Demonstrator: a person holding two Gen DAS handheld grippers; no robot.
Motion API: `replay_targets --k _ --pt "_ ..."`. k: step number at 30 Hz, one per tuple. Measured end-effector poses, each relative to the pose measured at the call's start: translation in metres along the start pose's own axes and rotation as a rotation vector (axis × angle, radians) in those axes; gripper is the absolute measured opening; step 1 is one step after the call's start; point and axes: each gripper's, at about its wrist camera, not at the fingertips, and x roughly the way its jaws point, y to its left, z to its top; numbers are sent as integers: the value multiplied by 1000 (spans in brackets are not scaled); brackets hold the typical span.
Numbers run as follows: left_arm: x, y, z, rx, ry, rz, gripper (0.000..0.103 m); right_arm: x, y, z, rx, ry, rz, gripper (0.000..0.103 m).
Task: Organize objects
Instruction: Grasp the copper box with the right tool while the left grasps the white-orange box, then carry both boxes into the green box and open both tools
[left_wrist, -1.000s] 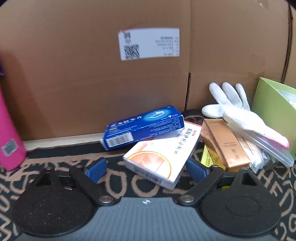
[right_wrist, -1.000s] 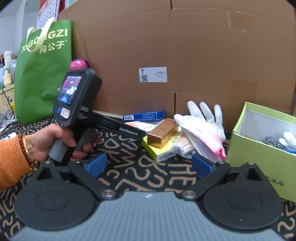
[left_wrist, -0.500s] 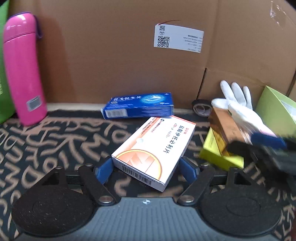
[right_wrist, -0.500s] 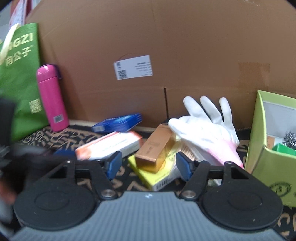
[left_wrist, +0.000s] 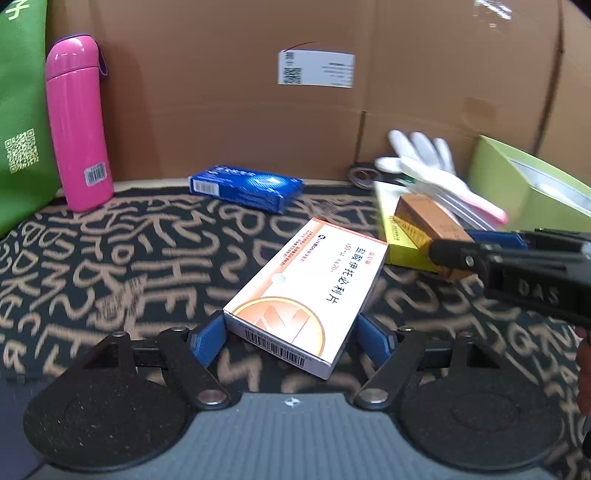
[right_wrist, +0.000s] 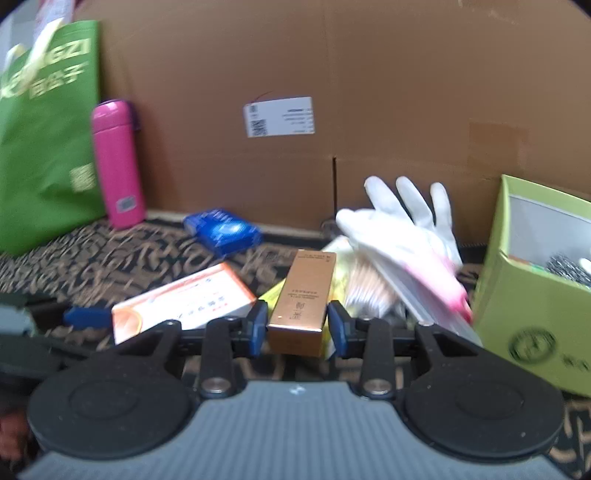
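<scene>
The white and orange box (left_wrist: 308, 291) is smooth printed card with a slight sheen. The gold box (right_wrist: 303, 297) looks metallic and glossy. At ten o'clock the pink bottle (left_wrist: 78, 122) is satin-smooth. The patterned mat (left_wrist: 122, 258) is matt woven cloth; the backing cardboard (left_wrist: 221, 110) is dull brown.

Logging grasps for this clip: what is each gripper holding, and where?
Left gripper: white-orange box, near end. Right gripper: gold box, near end; firm contact cannot be told.

Black claw (left_wrist: 291, 341), blue pads (left_wrist: 207, 341), seemingly rubber.
</scene>
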Motion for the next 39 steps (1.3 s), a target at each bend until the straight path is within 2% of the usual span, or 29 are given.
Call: replay_targets --k 8,12,15,20,26,28,31,35,37,38,39 --pt "-34 -18 -31 42 -6 -46 79 -74 10 -36 -54 35 39 35" --pt "-39 -21 -35 50 -7 -40 82 -93 9 -50 -54 58 28 34" --pt "-34 -22 -33 60 -10 -10 88 -96 7 -52 -41 58 14 35" --pt "-34 -13 -27 49 -26 24 88 -86 10 -49 -64 68 0 45" --pt "-42 7 -23 -14 -41 -33 89 -74 16 -48 -86 90 2 46" --pt "-43 8 -19 -20 -66 -35 96 -71 16 -48 -86 94 9 46" --pt "-32 3 -5 35 -77 -10 98 -67 16 -48 -83 106 11 46" --pt "-9 -16 1 204 -18 -81 98 -67 16 -49 -82 105 12 46" --pt "5 -27 -2 294 36 -88 99 -68 14 -49 -77 107 11 46" --pt "6 -27 -4 292 18 -102 98 -67 13 -49 -71 108 13 46" --pt "6 -24 -4 277 19 -120 92 -67 11 -48 -66 109 13 46"
